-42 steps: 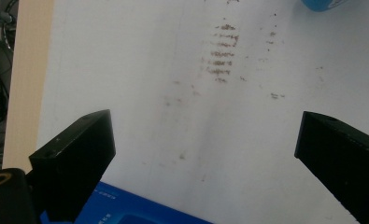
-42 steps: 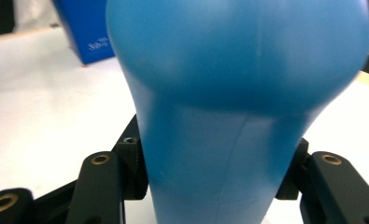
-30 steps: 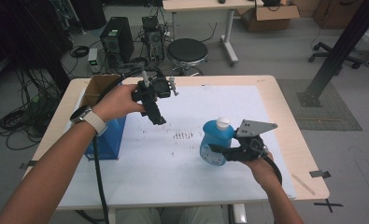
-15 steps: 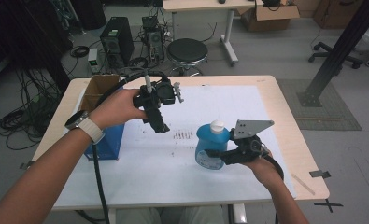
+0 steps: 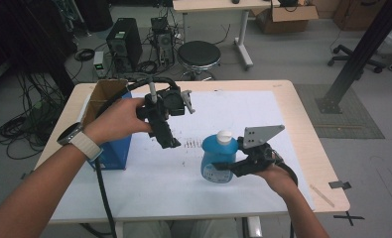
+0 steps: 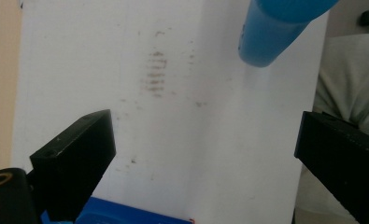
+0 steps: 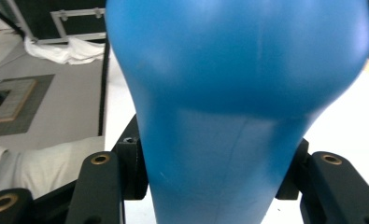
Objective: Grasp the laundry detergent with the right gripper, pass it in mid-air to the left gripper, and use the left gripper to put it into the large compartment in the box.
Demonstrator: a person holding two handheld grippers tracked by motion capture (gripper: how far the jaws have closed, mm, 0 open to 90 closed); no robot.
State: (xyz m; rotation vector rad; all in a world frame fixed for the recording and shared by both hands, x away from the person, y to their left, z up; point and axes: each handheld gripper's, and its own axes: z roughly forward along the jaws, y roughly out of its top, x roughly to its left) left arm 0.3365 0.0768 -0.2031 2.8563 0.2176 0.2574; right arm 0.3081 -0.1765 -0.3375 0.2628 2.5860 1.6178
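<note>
Beside the open cardboard box [image 5: 104, 94], the left gripper [image 5: 169, 141] hangs open; the right gripper [image 5: 230, 167] clamps a white-capped blue plastic bottle [image 5: 216, 158].

My left forearm reaches in from the lower left of the high view, a watch on its wrist. That hand [image 5: 118, 118] grips the left gripper [image 5: 169, 141] above the table, angled forward and down, and my left gripper view shows its jaws standing wide apart with nothing between them. My right hand [image 5: 278, 174] comes in from the lower right, low near the table. The right gripper [image 5: 228, 167] points left, its jaws clamped on something, grey plate on top.
</note>
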